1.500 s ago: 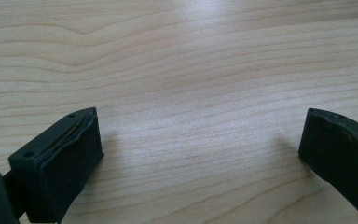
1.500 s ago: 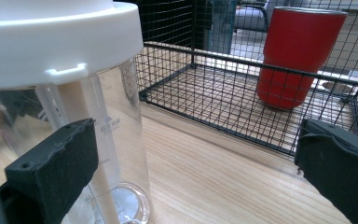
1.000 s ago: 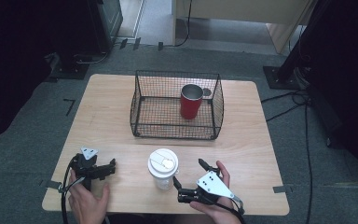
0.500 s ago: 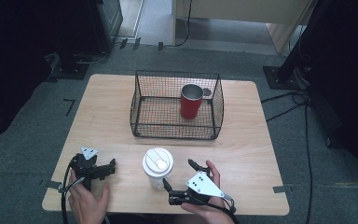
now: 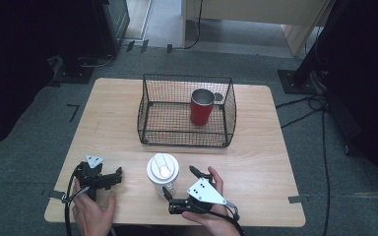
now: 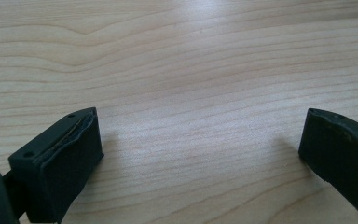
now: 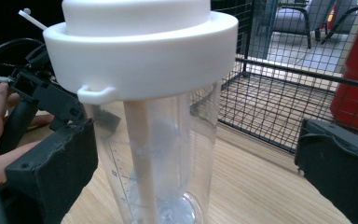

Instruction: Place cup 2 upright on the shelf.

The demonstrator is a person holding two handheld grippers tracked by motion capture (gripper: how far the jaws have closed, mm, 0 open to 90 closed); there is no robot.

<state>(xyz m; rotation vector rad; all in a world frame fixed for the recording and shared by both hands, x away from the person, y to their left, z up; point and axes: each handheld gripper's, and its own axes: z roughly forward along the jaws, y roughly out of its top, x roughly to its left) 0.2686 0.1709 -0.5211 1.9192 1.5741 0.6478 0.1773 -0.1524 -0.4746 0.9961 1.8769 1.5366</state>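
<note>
Clear plastic cup (image 7: 163, 154) at centre frame, right gripper (image 7: 196, 172) wide around it, approaching; next, squeeze. Left gripper (image 6: 200, 154) wide, empty.

left hand-held gripper (image 5: 109, 178): jaws spread wide, low, pointing right, held in left hand (image 5: 89, 210) | right hand-held gripper (image 5: 181, 186): jaws wide apart, pointing left and away, held in right hand (image 5: 211, 211) | both forearms enter from bottom edge
</note>
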